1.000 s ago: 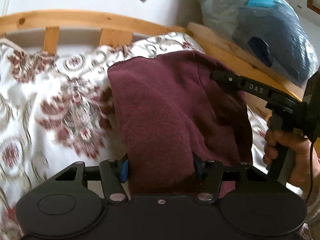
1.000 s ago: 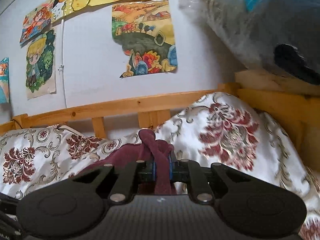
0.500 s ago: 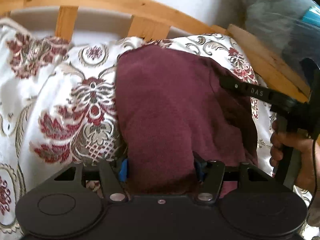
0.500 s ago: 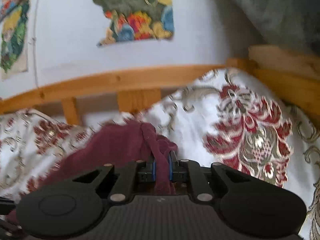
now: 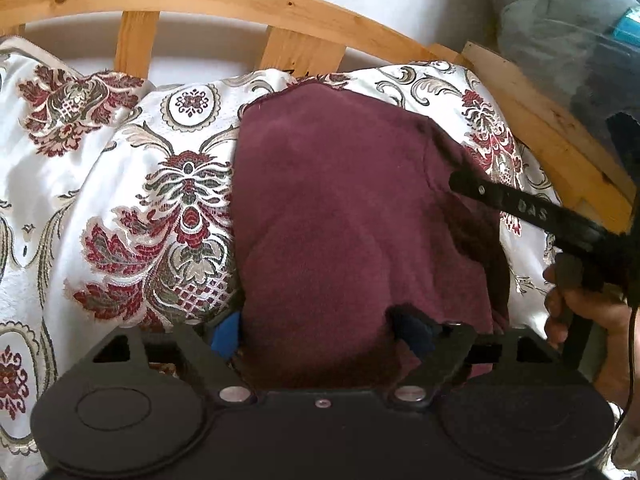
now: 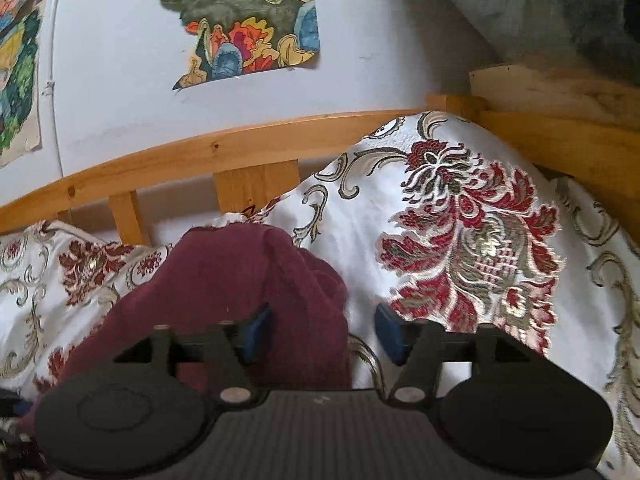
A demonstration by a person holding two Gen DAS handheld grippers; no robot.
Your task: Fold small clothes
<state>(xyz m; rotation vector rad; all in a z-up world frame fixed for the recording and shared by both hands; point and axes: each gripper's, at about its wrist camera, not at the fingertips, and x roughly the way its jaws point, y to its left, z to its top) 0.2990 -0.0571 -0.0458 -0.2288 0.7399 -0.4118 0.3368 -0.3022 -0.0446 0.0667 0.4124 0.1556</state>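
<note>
With both jaws just spread, your left claw and right claw free the maroon garment: back out level, sparing the fold on the bed.

Ahead of the matt black plastic left gripper lies a fuzzy maroon fleece garment on glossy satin brocade bedspread, with a smooth knotty pine rail beyond

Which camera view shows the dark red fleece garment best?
The left wrist view: the dark red fleece garment fills the middle, lying folded on the flowered white bedcover. The right wrist view shows only one bunched corner, low and partly hidden.
</note>
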